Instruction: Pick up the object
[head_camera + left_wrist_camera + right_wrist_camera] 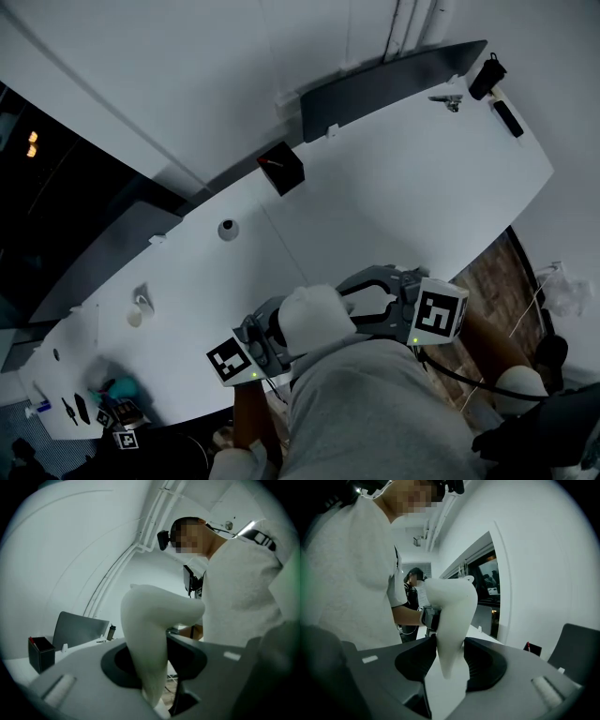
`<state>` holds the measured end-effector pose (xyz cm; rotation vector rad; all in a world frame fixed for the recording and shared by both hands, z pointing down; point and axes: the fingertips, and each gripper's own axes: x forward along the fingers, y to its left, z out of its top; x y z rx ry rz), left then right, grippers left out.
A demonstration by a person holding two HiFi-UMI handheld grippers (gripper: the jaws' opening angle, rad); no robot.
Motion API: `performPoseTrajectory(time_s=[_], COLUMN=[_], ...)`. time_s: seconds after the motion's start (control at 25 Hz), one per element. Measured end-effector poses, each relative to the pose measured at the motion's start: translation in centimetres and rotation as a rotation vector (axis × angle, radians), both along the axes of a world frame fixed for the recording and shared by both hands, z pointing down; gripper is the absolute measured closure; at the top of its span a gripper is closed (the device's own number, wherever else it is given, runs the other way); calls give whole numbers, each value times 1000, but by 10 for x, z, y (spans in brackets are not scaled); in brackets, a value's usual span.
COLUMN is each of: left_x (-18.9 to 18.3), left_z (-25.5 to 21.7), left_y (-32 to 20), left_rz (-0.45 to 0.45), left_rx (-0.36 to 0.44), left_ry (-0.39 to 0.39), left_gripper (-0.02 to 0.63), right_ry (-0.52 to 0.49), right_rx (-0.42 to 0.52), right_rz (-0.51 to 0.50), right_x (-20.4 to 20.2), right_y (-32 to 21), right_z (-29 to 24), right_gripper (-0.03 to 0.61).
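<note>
White obj (314,317) by near table (403,187) edge

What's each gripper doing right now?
Left gripper: closed on the white object.
Right gripper: closed on the same object, it seems.

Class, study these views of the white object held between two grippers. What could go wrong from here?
1. The right gripper meets the white object only at its narrow, tapering end, so it could slip out.
2. The object is curved and the left gripper holds its other end; pulling unevenly may twist it loose.
3. It hangs near the table edge, so a drop might land off the table.
</note>
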<state>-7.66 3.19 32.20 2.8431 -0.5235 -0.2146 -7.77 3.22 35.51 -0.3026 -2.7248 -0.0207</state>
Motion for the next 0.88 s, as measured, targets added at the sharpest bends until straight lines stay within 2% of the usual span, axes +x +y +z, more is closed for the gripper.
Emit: performPoseTrajectory(time_s=[0.24,0.4,0.64,0.88], left_x=[-4,0,17,41], left_z=[6,11,12,2], left_y=[23,42,65,78], left_rz=[-3,11,62,28], left_rx=[20,38,51,46], left_ry=[-49,-76,-66,-106], left_gripper=[462,462,465,465], right_ry=[15,41,55,7], right_rx=[153,168,169,184], right_rz=[-2,21,49,34], right_x=[-6,-2,14,37], right_y=[23,40,62,75], right_z=[1,3,3,-6], right_gripper=[394,394,394,394])
